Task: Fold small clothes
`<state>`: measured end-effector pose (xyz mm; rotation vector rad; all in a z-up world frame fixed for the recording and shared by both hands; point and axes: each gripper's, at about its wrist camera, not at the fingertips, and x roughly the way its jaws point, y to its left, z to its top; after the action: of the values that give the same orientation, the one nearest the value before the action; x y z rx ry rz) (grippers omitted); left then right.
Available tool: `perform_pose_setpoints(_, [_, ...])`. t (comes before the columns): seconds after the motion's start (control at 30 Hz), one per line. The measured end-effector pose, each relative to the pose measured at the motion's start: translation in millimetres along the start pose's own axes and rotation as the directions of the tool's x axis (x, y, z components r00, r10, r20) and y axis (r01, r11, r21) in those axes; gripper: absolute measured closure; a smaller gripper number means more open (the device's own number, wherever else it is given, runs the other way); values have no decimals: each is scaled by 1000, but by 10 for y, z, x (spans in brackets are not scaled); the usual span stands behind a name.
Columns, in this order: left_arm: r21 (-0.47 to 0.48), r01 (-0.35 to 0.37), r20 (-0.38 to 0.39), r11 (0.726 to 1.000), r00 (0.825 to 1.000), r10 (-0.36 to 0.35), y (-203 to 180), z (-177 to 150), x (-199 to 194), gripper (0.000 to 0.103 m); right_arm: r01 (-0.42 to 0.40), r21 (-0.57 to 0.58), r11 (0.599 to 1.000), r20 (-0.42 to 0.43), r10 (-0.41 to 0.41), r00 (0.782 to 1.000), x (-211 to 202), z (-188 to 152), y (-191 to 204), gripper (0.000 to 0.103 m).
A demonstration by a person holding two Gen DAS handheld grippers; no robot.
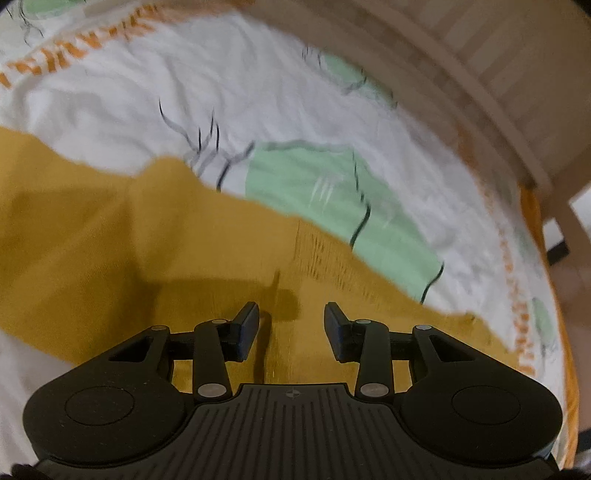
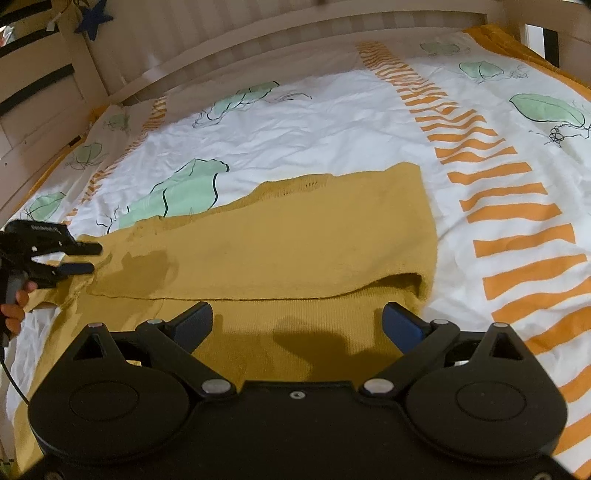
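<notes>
Black, with blue pads, the right gripper (image 2: 297, 325) stands wide apart and empty at the bottom of its frame, over the mustard knit garment (image 2: 280, 243). The left gripper (image 1: 291, 325) also gapes, gripping nothing above the same cloth. The partly folded garment fills the frame's centre on the leaf-printed bedsheet (image 2: 332, 125), wooden bed rail (image 2: 229, 48) along the top.

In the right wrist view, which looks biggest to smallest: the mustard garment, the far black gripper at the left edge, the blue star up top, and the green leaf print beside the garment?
1. mustard garment
2. green leaf print
3. left gripper, close to the leaf in size, so this order is unsure
4. blue star, though it sits farthest from the camera
</notes>
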<state>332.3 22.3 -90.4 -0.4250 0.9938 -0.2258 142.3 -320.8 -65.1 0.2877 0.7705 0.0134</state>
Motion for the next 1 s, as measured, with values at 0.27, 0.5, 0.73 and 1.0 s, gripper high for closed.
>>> perform_pose_setpoints(0.27, [94, -15, 4, 995, 1000, 15, -78, -142, 52, 98, -6, 1, 1000, 3, 6, 1000, -13, 1, -1, 4])
perform_pose_setpoints(0.5, [65, -53, 104, 996, 993, 46, -62, -79, -153, 98, -9, -13, 1000, 49, 9, 999, -83, 20, 16, 4])
perform_pose_setpoints(0.73, [69, -98, 20, 993, 995, 96, 5, -104, 48, 94, 6, -114, 993, 165, 13, 986, -112, 36, 61, 4])
perform_pose_setpoints(1.0, [92, -63, -1, 994, 998, 64, 25, -74, 5, 73, -28, 28, 999, 7, 28, 1000, 202, 12, -180, 3])
